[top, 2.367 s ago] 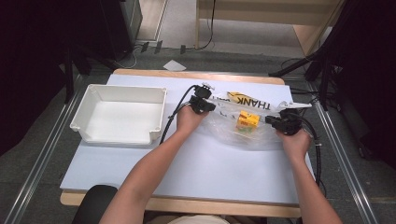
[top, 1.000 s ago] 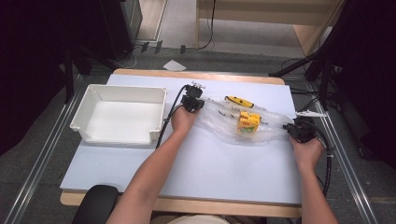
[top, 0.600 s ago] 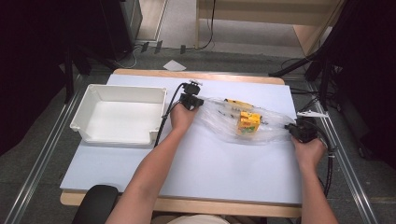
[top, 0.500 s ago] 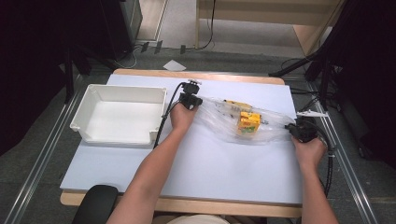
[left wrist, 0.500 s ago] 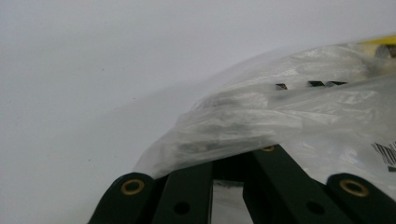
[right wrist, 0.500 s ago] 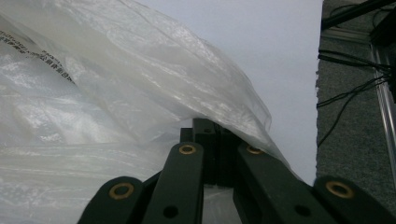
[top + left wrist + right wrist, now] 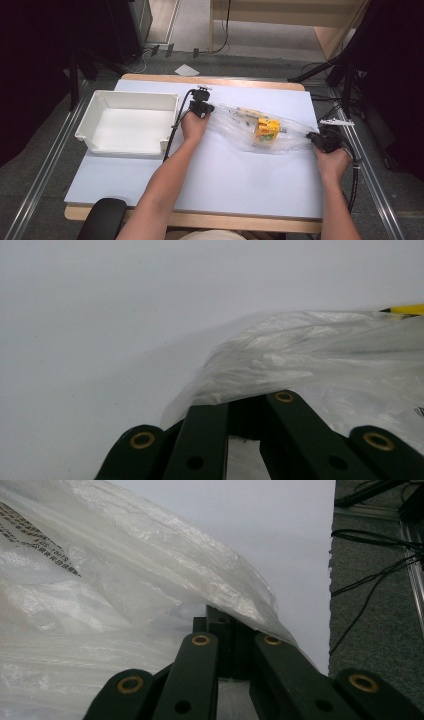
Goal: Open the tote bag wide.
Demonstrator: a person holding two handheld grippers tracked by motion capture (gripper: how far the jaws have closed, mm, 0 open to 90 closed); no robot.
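A table (image 7: 210,190) carries a tray (image 7: 100,112) on its left half. To the tray's right lies a plastic bag (image 7: 235,125), stretched across the far right part of the table. A carton (image 7: 267,129) sits inside the bag, right of its middle. The left gripper (image 7: 202,107) is at the bag's left end, the right gripper (image 7: 324,140) at its right end, near the table's right edge.

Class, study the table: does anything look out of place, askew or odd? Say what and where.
The clear plastic bag lies slantwise, stretched between the left gripper and right gripper, each shut on one end. A yellow box sits inside it. The white bin stands square. Nothing looks spilled or damaged.
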